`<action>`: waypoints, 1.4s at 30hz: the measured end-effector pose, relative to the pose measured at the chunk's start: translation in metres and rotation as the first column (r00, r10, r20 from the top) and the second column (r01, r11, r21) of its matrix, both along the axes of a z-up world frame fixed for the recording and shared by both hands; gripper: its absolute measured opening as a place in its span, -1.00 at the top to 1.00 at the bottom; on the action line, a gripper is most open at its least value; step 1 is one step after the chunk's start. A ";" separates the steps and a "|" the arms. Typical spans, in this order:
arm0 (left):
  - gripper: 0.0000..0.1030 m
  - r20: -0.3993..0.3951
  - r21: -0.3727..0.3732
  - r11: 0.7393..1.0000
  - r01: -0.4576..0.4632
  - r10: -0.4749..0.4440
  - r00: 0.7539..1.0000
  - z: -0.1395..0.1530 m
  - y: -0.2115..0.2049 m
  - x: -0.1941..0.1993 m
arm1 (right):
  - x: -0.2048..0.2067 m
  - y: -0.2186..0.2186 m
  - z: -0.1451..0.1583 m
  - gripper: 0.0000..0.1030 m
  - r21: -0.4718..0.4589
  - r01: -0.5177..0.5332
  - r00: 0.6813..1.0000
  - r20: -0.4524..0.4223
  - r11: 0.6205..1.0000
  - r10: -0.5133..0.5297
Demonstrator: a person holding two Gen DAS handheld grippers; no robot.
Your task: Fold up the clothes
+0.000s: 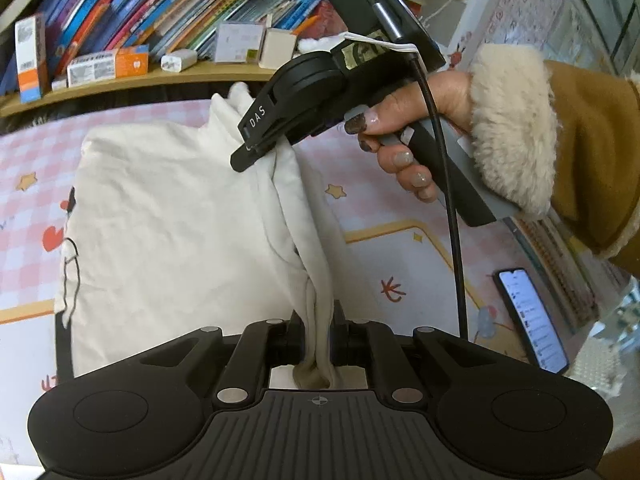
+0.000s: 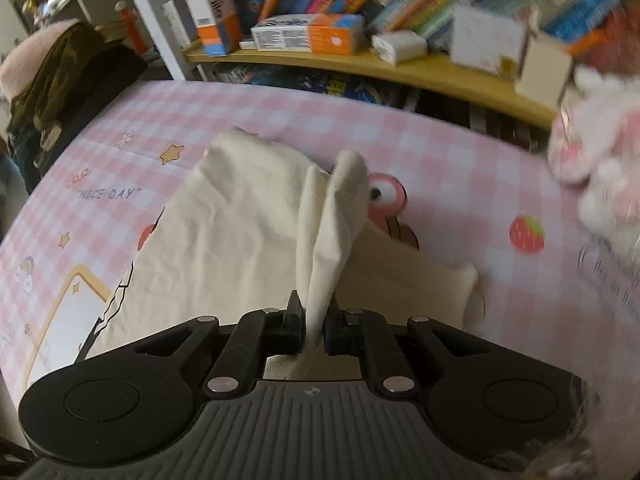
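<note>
We see the cream garment [image 1: 168,216] spread on the pink checked cloth [image 1: 32,168], its edge lifted at 2 points. Our left gripper [image 1: 319,336] pinches 1 bunched fold tight between its jaws, and our right gripper [image 2: 314,328] clamps another fold, the rest lying flat ahead of both.

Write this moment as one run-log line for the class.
task: fold clothes | left hand-held gripper: shut on white garment | right hand-held gripper: shut on white garment | surface: pink checked sheet
</note>
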State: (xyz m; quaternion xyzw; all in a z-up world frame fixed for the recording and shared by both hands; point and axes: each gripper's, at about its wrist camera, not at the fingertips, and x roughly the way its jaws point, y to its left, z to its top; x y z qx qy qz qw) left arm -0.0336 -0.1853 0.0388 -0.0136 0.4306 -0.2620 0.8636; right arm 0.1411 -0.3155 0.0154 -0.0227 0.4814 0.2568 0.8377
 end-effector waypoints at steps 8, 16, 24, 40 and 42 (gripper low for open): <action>0.44 -0.081 -0.036 0.999 0.034 -0.037 0.996 -0.015 -0.030 -0.008 | 0.005 -0.037 -0.018 0.47 0.096 0.129 0.991 -0.036 0.987 -0.126; 0.41 -0.072 -0.161 0.987 -0.019 0.007 0.997 -0.005 0.040 -0.037 | -0.027 -0.075 -0.015 0.25 0.131 0.259 0.966 -0.007 0.957 -0.260; 0.46 -0.049 -0.026 0.952 -0.304 0.302 0.952 -0.025 0.126 -0.038 | -0.143 -0.065 0.004 0.19 0.210 0.068 0.997 -0.041 0.975 -0.060; 0.73 -0.102 0.001 0.934 -0.358 0.356 0.929 -0.047 0.144 -0.033 | -0.195 -0.059 -0.025 0.87 0.164 0.214 0.965 -0.185 0.963 -0.183; 0.72 -0.079 0.002 0.935 -0.356 0.355 0.932 -0.040 0.145 -0.035 | -0.194 -0.065 -0.029 0.77 0.199 0.228 0.961 -0.202 0.953 -0.188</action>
